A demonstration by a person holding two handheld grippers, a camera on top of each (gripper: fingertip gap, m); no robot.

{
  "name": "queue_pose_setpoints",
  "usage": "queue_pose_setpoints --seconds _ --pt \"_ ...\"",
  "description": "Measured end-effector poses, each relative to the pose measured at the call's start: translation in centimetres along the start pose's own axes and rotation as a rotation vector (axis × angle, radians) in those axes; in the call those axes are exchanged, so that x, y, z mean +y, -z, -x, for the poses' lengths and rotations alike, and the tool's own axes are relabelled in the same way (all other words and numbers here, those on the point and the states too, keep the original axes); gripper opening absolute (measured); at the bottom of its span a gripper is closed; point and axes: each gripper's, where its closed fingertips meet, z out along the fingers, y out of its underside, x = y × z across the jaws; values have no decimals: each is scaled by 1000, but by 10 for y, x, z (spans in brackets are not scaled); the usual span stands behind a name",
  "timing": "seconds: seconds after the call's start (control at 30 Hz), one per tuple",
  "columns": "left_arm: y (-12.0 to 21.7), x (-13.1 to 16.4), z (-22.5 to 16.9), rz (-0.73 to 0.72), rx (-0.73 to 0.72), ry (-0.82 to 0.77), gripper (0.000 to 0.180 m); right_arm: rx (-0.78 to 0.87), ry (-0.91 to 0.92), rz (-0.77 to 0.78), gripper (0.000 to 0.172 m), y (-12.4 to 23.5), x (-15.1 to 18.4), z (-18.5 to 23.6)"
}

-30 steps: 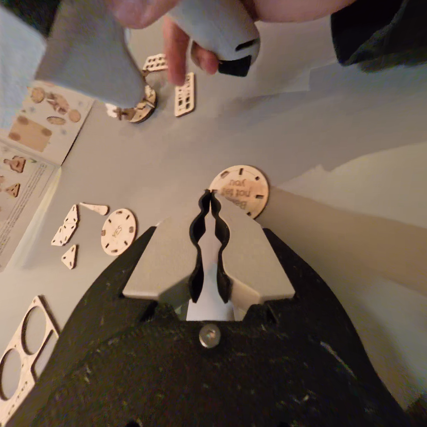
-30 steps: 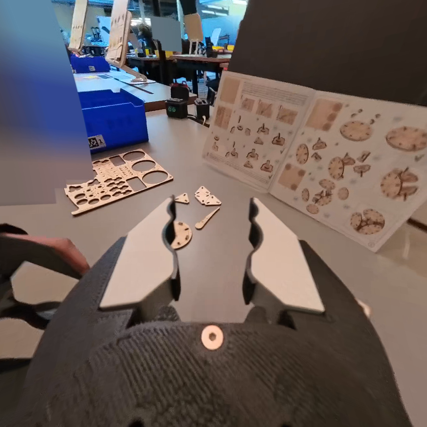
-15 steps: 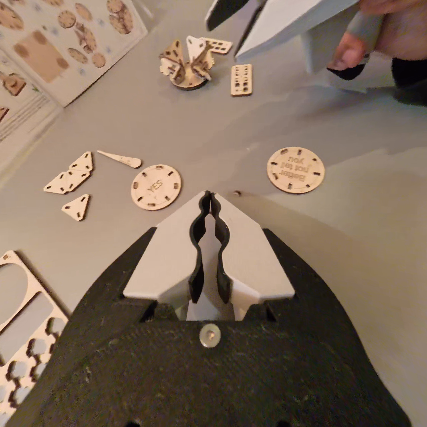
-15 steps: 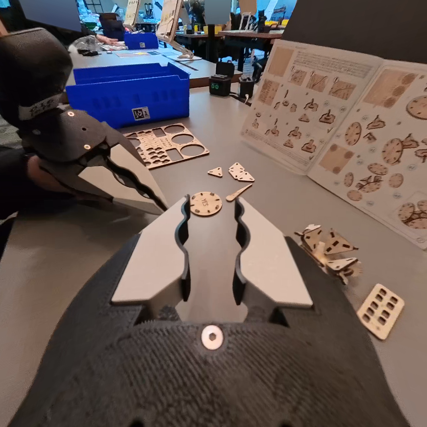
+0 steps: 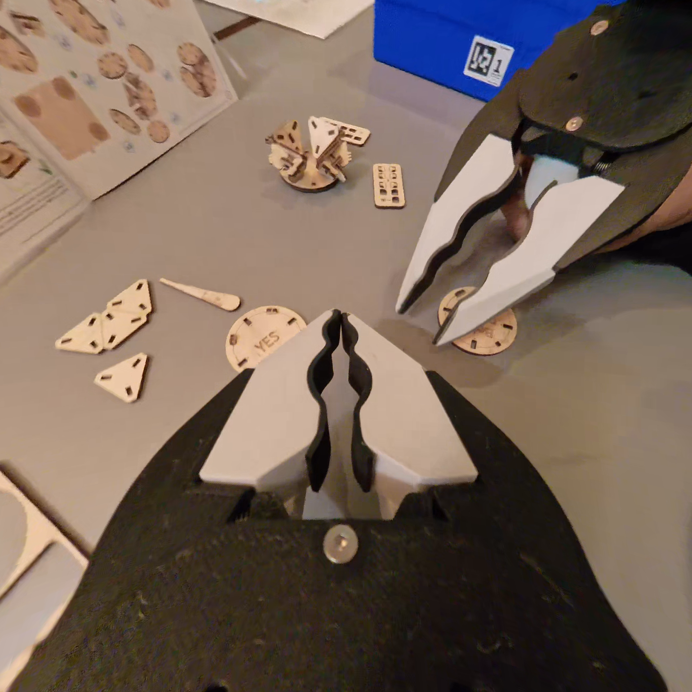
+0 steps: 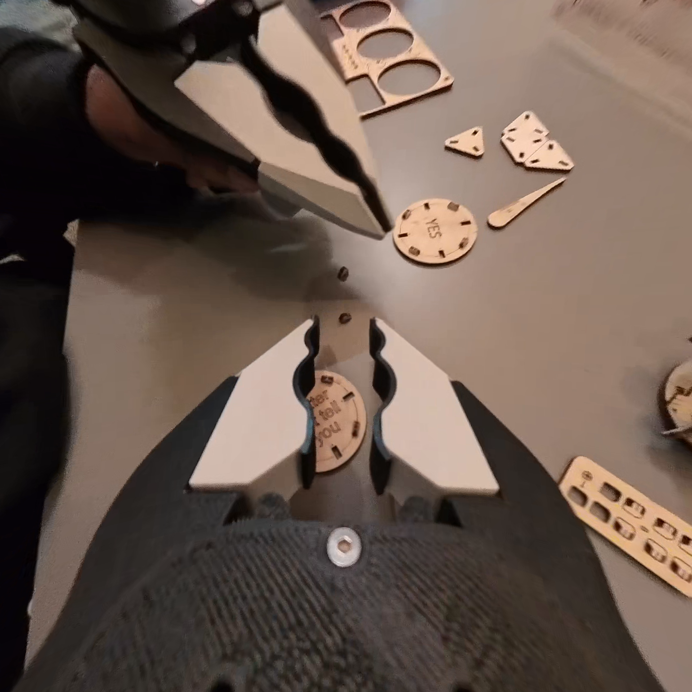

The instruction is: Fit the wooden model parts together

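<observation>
1. On the grey matte table (image 5: 561, 430) lie flat laser-cut plywood parts; an open illustrated instruction booklet (image 5: 93, 93) and a blue plastic bin (image 5: 419, 45) stand at its far side.
2. Left gripper (image 5: 341, 312): wavy black pads closed together on nothing, tips just beside a round slotted plywood disc (image 6: 434, 232).
3. Right gripper (image 6: 342, 322): jaws parted, straddling a second engraved plywood disc (image 6: 337, 419) lying flat; pads not pressing it.
4. Judgement: an approach; a grasp would call for lowering and closing across the thin rim.
5. Small triangular plywood plates (image 5: 123, 376) lie apart.
</observation>
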Motion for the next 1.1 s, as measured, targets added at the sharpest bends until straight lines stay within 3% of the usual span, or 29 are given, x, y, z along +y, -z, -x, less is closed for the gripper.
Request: queue_pose_setpoints --seconds 0.13,0.27,0.37,0.4,0.5,0.63,0.77,0.87,1.0,1.1 --pt "-12 -16 4 -44 58 -24 0 5 22 41 21 -7 3 1" --pt "-15 -30 -10 -103 179 71 0 23 42 101 17 -19 6 -1" --pt "-9 -26 0 -130 118 43 0 17 54 105 13 -21 6 0" --pt "-8 -24 3 -129 105 41 0 12 55 108 5 -22 7 1" --pt "-4 -24 2 -146 129 79 0 11 65 77 3 -18 3 2" --pt "1 -28 0 -192 155 96 0 -62 -8 -190 4 10 -31 3" --pt "13 -41 3 -301 106 31 1 -410 -296 -635 3 76 -78 6" --pt "22 -53 -17 -379 205 26 3 -536 -425 -841 2 112 -91 -9" --pt "37 -66 -50 -477 416 112 8 -574 -383 -851 3 114 -93 1" --pt "42 -68 -61 -502 482 128 9 -570 -339 -782 2 101 -90 12"
